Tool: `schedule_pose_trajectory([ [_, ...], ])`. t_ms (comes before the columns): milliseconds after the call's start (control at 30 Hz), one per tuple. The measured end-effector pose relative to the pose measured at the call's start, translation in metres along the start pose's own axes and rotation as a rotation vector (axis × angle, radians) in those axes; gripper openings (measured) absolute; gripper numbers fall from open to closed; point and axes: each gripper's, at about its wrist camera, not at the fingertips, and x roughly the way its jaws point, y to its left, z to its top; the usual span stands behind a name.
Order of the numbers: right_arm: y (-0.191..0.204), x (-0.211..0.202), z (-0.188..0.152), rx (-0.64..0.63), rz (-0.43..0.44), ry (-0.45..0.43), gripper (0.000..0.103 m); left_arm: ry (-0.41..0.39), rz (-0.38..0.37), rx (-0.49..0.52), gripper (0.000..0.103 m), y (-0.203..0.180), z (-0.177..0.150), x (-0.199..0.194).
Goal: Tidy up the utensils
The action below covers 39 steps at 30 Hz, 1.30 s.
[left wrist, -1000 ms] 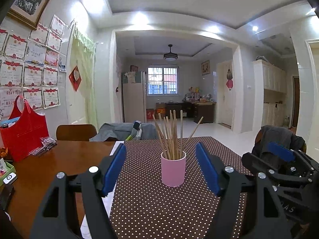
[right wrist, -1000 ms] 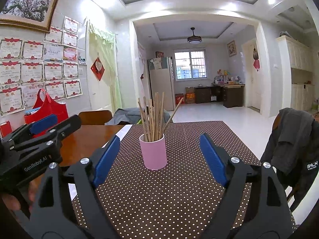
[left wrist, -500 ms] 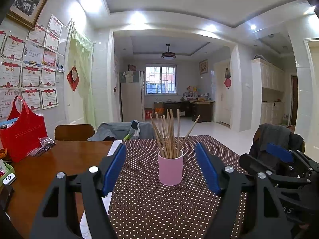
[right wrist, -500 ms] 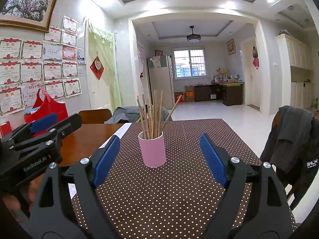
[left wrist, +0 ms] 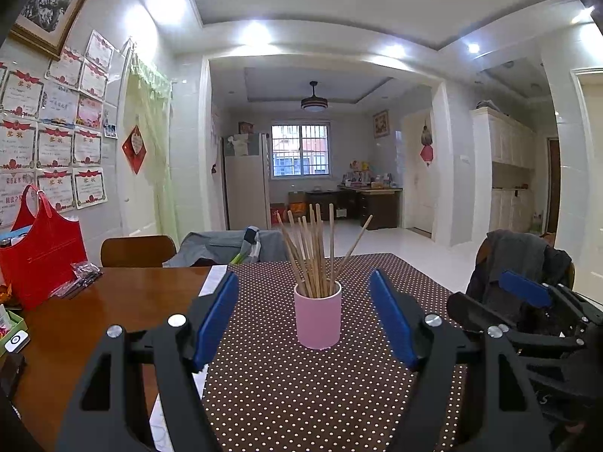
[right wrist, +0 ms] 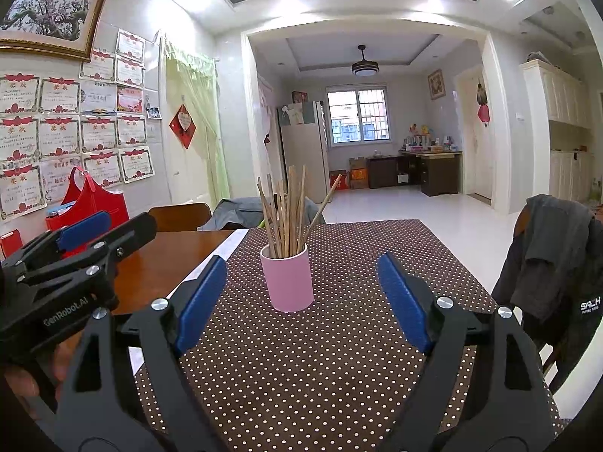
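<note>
Dotted tablecloth [left wrist: 301,395] bears pink cup [left wrist: 317,314], chopsticks [left wrist: 316,252] upright, fanning upward

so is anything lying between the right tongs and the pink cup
Nothing: in the right wrist view only bare dotted cloth lies between the open right tongs and the pink cup.

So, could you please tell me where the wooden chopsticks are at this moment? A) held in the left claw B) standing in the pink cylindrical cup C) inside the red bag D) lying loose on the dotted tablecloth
B: the wooden chopsticks stand bunched in the pink cylindrical cup on the brown dotted tablecloth, while both the left claw and the right claw are open and hold nothing.
</note>
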Motion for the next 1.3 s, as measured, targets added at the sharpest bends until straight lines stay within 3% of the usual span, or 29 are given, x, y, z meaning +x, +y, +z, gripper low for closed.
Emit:
schedule_pose_trajectory([
  [1300,-0.0087,0.0029,-0.0045,0.018,-0.002,0.030,0.082,0.018,-0.012,0.003,0.071,-0.0055,-0.0046,0.0047],
])
